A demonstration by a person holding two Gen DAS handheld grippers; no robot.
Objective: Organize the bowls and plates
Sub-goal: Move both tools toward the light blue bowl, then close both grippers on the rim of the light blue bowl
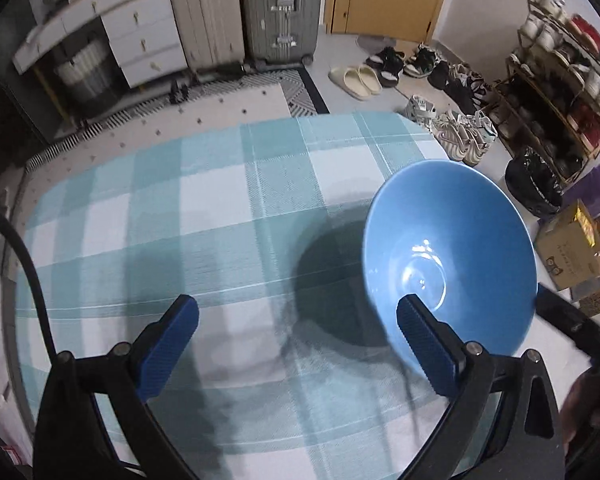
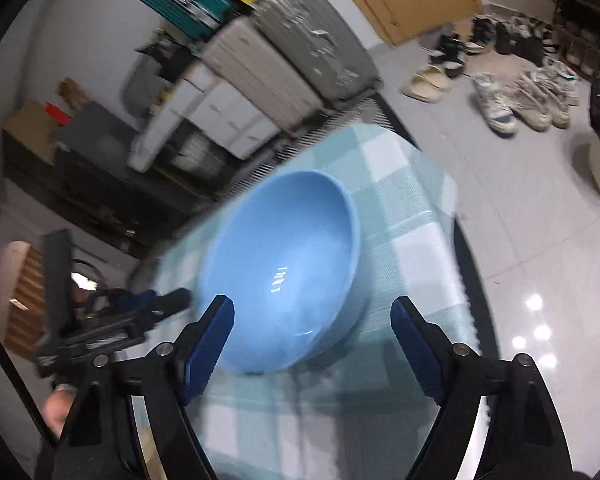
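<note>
Blue ceramic bowl (image 2: pixel 284 268) sits upright near the far right corner of the checked-cloth surface (image 1: pixel 160 220). The right gripper (image 2: pixel 312 320) is spread just short of its rim, likely lining up a grasp; the left gripper (image 1: pixel 296 320) is spread, empty, beside it.

**What my fingers meet**

The blue bowl (image 1: pixel 452 240) looks glazed ceramic, smooth and glossy, catching highlights. The checked tablecloth (image 1: pixel 204 216) is matt woven cloth. My pads (image 1: pixel 168 344) look ribbed blue rubber on matt black plastic arms. The floor tiles (image 2: pixel 532 240) shine.
</note>
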